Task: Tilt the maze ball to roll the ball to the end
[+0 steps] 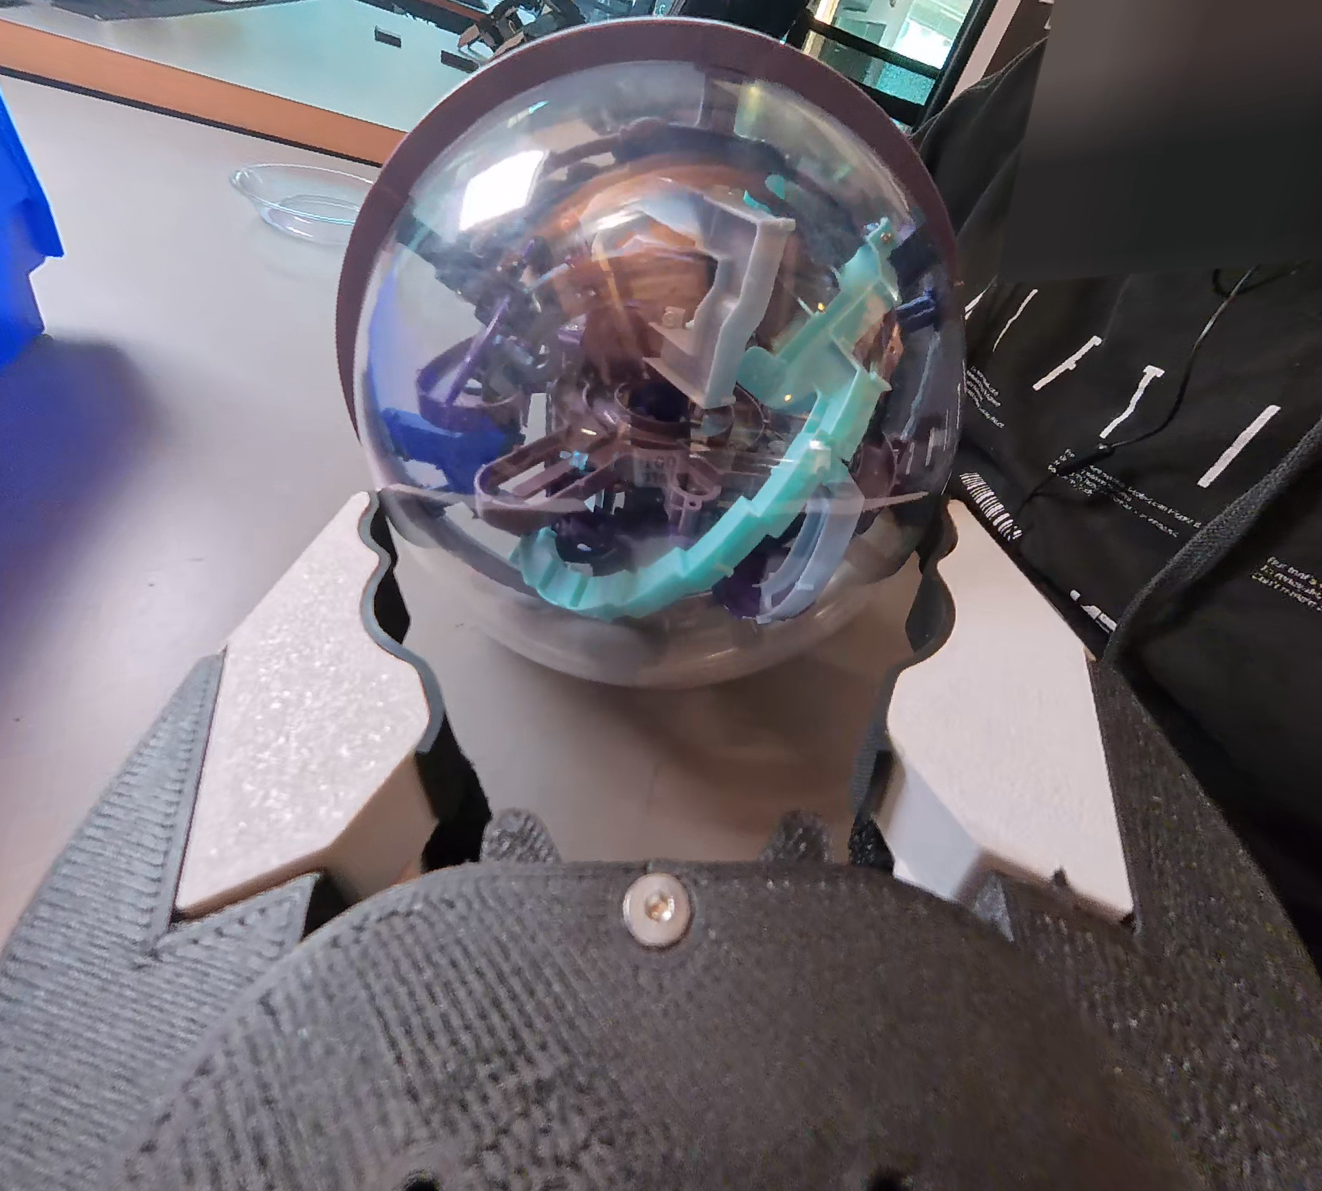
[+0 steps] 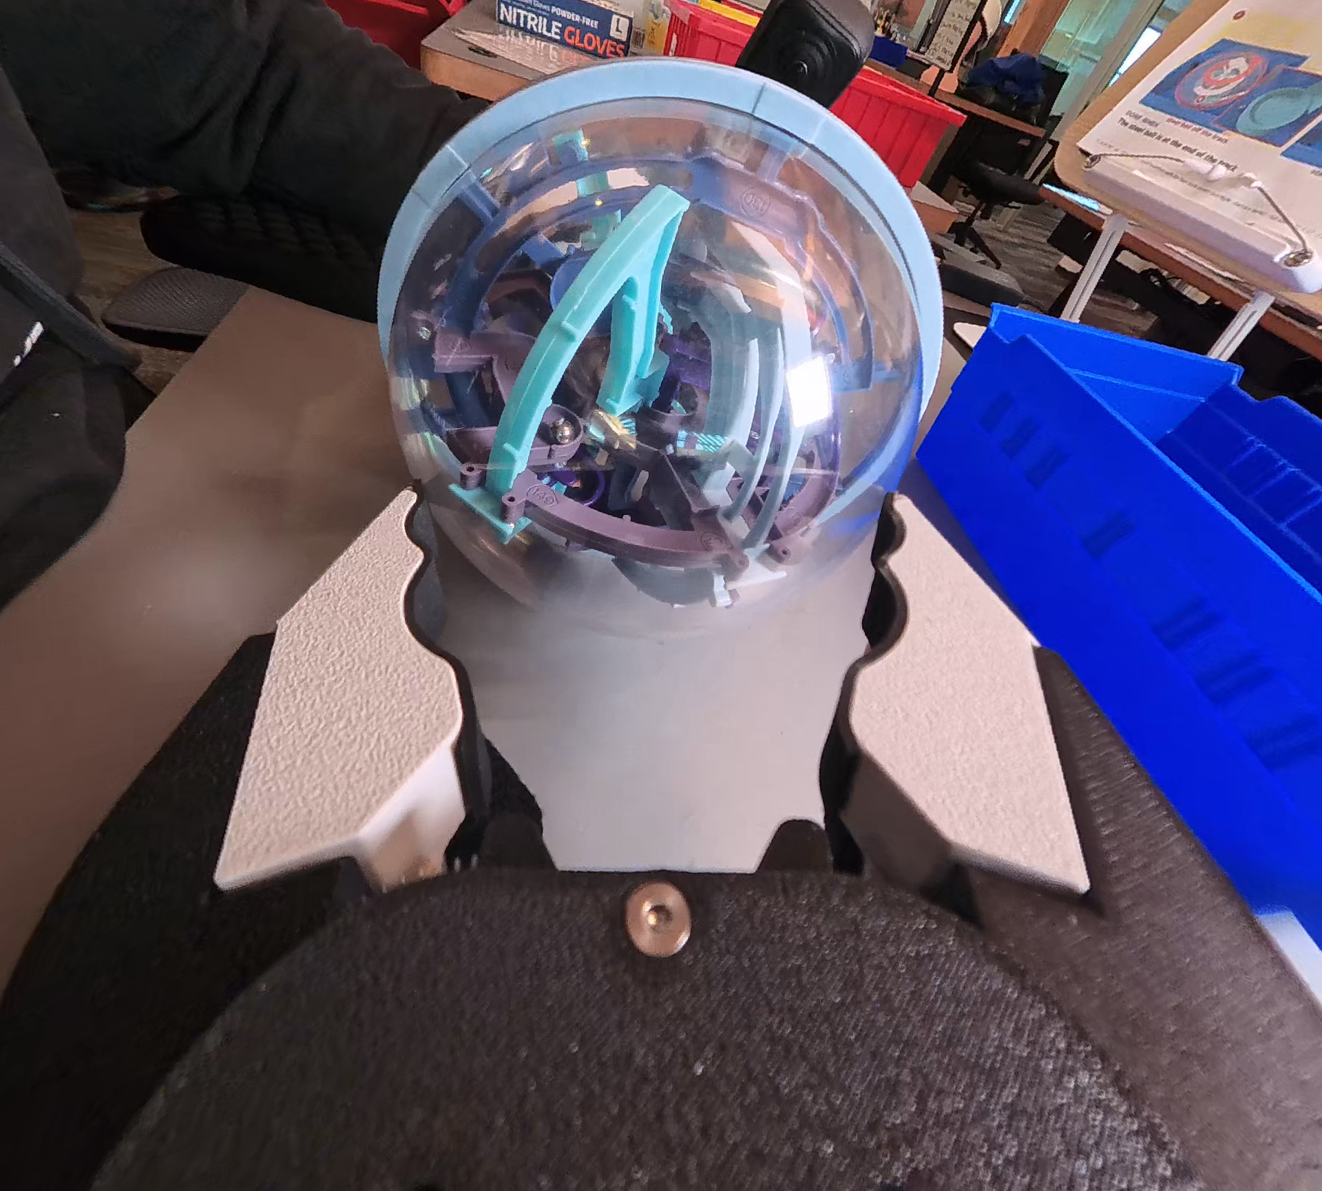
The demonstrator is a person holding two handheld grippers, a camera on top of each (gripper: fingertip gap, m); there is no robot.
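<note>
Open workshop, grey bench [image 1: 179,313] with a blue bin [image 2: 1144,513] alongside. Maze ball [image 1: 654,384] held off the bench, left gripper [image 1: 654,556] and right gripper [image 2: 647,556] clamped on opposite sides so either wrist can tilt it. Steel ball [image 2: 563,433] sits on a purple track beside the teal arch; whether that's near the end, can't tell.

Left tool [image 1: 662,506] and right tool [image 2: 654,513] face each other, each with both fingers spread wide and pressed against something round between them
</note>
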